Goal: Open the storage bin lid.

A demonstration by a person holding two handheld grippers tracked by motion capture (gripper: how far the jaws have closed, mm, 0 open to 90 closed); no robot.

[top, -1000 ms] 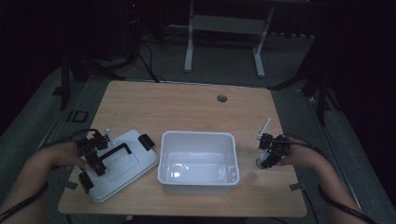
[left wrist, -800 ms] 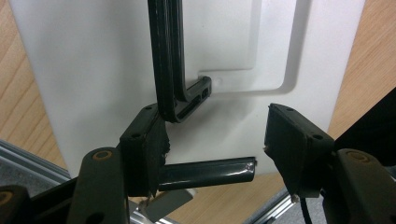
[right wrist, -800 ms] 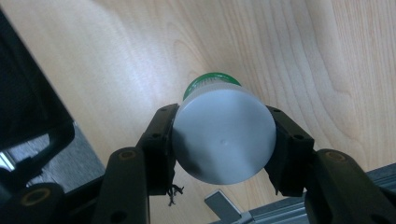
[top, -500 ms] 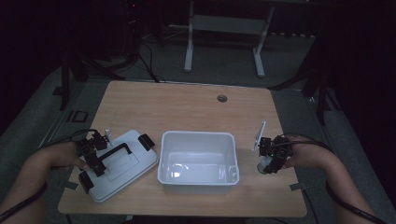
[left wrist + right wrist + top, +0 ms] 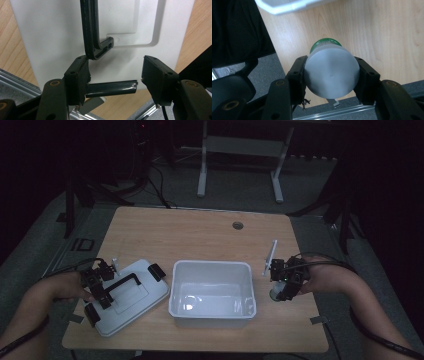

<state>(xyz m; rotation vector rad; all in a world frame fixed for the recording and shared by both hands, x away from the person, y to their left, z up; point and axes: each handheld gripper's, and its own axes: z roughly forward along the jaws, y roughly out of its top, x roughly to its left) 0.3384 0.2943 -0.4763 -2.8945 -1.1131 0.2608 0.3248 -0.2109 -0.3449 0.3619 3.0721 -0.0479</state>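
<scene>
1 white tub (image 5: pixel 212 310), 1 lid (image 5: pixel 131 296), 1 green-capped bottle (image 5: pixel 331 73), 2 tools

In the right gripper view, the white bottle (image 5: pixel 331 74) hides most of its green cap (image 5: pixel 325 44) behind its own base; the white tub's (image 5: pixel 287 6) rim is cut off by the top edge; in the left gripper view, the lid (image 5: pixel 125 27) runs off the top of the frame, its black handle (image 5: pixel 91 30) with it.

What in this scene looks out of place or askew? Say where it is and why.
The lid is off the white tub and lies askew on the table to its left. The right gripper holds a green-capped bottle beside the tub. Nothing looks spilled or damaged.
</scene>
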